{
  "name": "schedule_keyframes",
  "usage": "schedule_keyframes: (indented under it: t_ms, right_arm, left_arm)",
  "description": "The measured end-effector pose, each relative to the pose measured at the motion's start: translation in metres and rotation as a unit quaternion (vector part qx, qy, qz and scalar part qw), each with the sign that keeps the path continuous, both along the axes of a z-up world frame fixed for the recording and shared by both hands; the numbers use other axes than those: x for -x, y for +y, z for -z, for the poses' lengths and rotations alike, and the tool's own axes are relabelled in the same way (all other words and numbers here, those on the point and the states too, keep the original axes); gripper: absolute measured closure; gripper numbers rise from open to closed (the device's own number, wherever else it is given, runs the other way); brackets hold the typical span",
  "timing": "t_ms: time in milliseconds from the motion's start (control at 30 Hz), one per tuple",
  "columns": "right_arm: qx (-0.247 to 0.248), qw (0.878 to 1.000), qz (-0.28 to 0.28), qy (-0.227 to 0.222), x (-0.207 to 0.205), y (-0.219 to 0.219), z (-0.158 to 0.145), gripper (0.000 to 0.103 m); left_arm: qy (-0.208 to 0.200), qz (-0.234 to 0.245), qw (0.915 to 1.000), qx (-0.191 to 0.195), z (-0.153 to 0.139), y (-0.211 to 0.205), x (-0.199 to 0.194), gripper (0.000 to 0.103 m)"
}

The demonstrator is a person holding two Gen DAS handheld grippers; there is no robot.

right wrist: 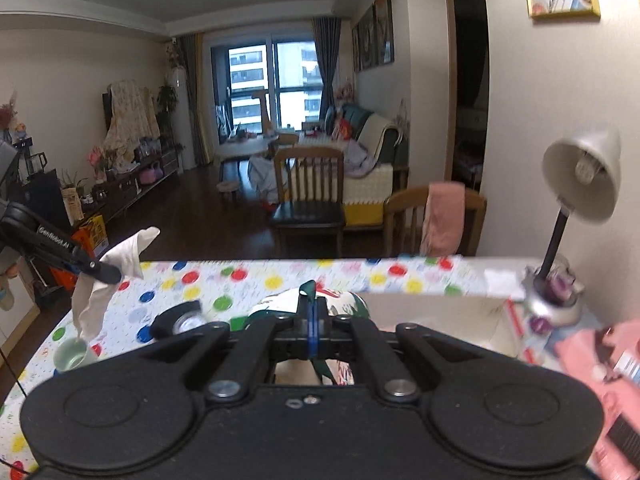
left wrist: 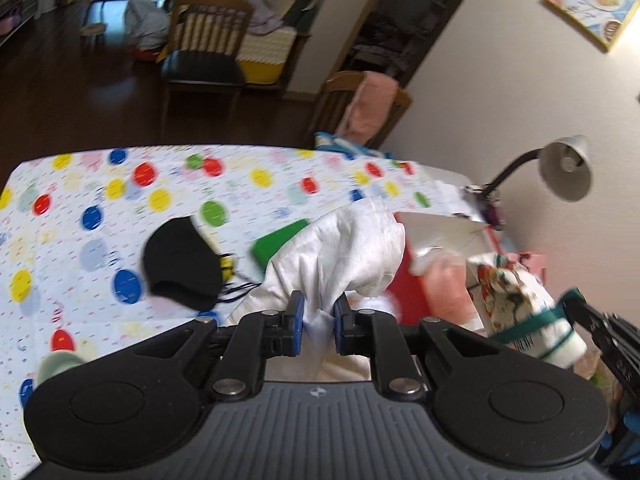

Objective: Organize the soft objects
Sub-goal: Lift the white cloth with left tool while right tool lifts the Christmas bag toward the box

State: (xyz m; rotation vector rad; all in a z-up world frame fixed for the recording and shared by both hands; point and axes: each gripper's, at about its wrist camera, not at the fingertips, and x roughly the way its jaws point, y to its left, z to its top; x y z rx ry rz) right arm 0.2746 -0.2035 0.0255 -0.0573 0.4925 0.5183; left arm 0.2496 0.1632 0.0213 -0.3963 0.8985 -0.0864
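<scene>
Two grippers aloft: left gripper (left wrist: 319,316) pinches a crumpled white cloth (left wrist: 340,248); right gripper (right wrist: 313,326), at three o'clock, clamps a floral pouch's green ribbon (right wrist: 309,290).

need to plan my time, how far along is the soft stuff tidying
Nothing looks finished yet. In hand: the left gripper pinches a white cloth, the right gripper is shut on the green ribbon of a printed fabric bundle. Left: the black cloth face mask on the dotted tablecloth.

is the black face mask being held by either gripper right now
No, the black mask lies loose on the dotted tablecloth, while the left gripper pinches a white cloth.
</scene>
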Motion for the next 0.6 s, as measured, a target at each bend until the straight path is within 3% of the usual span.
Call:
schedule_keyframes:
  t_ms: [333, 600]
  right_arm:
    - [0.019, 0.999, 0.006, -0.049, -0.047, -0.044, -0.032, 0.103]
    - [0.036, 0.997, 0.011, -0.065, -0.101, -0.072, -0.028, 0.103]
  left_arm:
    - [-0.035, 0.047, 0.9983, -0.006, -0.039, -0.093, -0.031, 0.089]
    - [-0.035, 0.067, 0.9972, -0.003, -0.032, -0.167, -0.072, 0.089]
